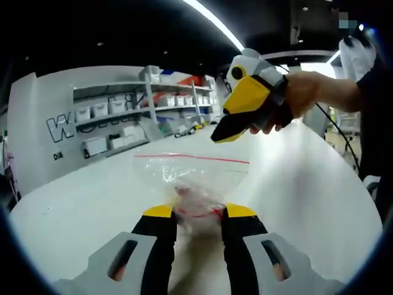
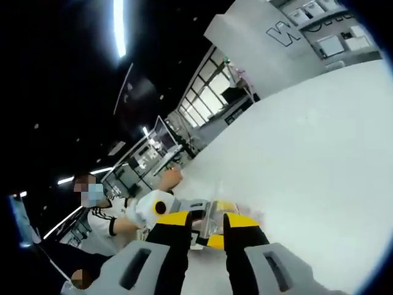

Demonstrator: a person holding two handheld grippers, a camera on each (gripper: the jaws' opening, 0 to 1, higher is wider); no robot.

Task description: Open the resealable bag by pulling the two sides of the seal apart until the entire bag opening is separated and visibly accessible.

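Low in the centre of the left gripper view, the left gripper (image 1: 198, 212) is clenched on the lower edge of the resealable bag (image 1: 190, 175), its yellow-tipped jaws pinching the clear plastic between them. The bag lies flat on the white desk (image 1: 307, 184) just beyond the jaws, with its red seal strip (image 1: 191, 158) running across the far side. Contents inside the bag are blurred and cannot be identified.

At upper right of the same view, the right gripper (image 1: 222, 136) hangs above the desk, held in a person's hand (image 1: 298, 98); it is apart from the bag, and its jaws look pressed together with nothing between them. A dark sleeve runs down the right edge of the frame.

Across the upper left of the left gripper view stands a wall of shelves (image 1: 123, 117) carrying white bins.

Along the bottom of the right gripper view, the right gripper's (image 2: 206, 224) jaws rise, with the left gripper (image 2: 184, 209) just beyond them.
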